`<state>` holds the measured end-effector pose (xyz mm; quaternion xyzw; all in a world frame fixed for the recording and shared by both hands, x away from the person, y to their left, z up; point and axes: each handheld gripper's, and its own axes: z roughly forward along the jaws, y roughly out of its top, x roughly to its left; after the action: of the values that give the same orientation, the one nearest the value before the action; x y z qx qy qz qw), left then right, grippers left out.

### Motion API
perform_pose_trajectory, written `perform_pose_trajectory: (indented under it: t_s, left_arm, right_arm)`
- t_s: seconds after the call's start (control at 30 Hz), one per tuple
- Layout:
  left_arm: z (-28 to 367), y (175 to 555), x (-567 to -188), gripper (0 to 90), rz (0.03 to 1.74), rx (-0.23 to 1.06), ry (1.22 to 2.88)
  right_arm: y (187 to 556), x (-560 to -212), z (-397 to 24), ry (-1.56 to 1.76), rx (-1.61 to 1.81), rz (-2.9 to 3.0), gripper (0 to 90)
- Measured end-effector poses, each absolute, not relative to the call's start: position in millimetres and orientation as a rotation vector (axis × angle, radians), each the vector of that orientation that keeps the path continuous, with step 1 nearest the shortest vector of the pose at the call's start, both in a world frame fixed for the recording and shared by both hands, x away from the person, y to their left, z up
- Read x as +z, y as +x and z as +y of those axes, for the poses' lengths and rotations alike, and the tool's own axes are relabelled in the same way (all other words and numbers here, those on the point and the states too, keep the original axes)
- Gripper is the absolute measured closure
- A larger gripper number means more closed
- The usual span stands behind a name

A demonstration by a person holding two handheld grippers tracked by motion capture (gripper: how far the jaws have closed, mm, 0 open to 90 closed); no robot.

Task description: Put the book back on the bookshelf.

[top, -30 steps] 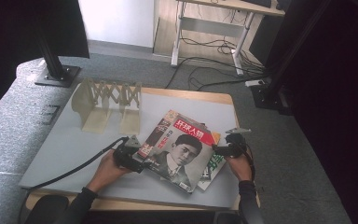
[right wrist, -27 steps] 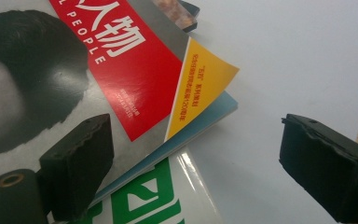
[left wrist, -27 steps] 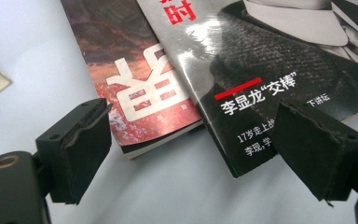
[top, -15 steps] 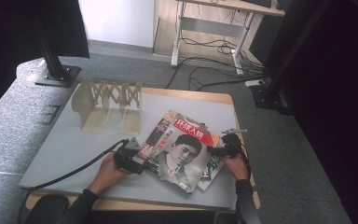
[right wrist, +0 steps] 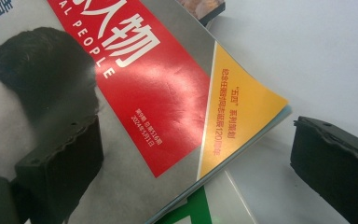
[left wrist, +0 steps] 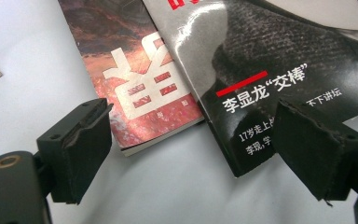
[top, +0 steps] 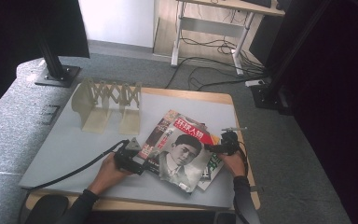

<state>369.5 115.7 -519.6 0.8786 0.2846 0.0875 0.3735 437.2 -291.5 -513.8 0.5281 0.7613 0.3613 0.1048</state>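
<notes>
Magazines sit stacked at table's near edge. I've got L gripper wide at top mag's left edge, R gripper wide, just been opening, nothing pinched. Nothing lifted yet; folding rack farther back, unloaded.

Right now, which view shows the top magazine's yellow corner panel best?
The right gripper view: the yellow corner panel is close and sharp, its red print visible. The high view shows the top magazine whole, that panel tiny. The left gripper view shows its dark lower corner instead.
</notes>
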Motion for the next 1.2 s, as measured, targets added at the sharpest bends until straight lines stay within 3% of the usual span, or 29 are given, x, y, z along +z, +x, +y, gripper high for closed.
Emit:
perform_pose_trajectory:
  t_s: [0.23, 0.43, 0.73, 0.9, 1.03, 1.2]
  left_arm:
    - [115.5, 369.3, -519.8, 12.7, 0.728, 0.226, 2.250]
    - [115.4, 369.0, -519.8, 12.7, 0.727, 0.228, 2.250]
    - [115.2, 369.0, -520.4, 12.7, 0.727, 0.227, 2.252]
    - [115.3, 368.9, -520.4, 12.7, 0.724, 0.230, 2.254]
    - [115.4, 368.9, -520.3, 12.7, 0.725, 0.230, 2.254]
    - [115.4, 368.5, -520.2, 12.6, 0.725, 0.228, 2.253]
  right_arm:
    - [438.8, -518.2, -296.0, 1.634, 1.133, 2.244, 4.7]
    - [438.6, -515.8, -295.2, 1.591, 1.196, 2.265, 18.9]
    - [432.5, -500.3, -295.8, 1.493, 1.115, 2.188, 58.3]
    - [429.0, -492.2, -295.0, 1.437, 1.109, 2.167, 74.1]
    - [427.0, -486.5, -292.2, 1.447, 1.112, 2.151, 81.5]
    - [422.4, -475.0, -287.0, 1.385, 1.125, 2.151, 84.1]
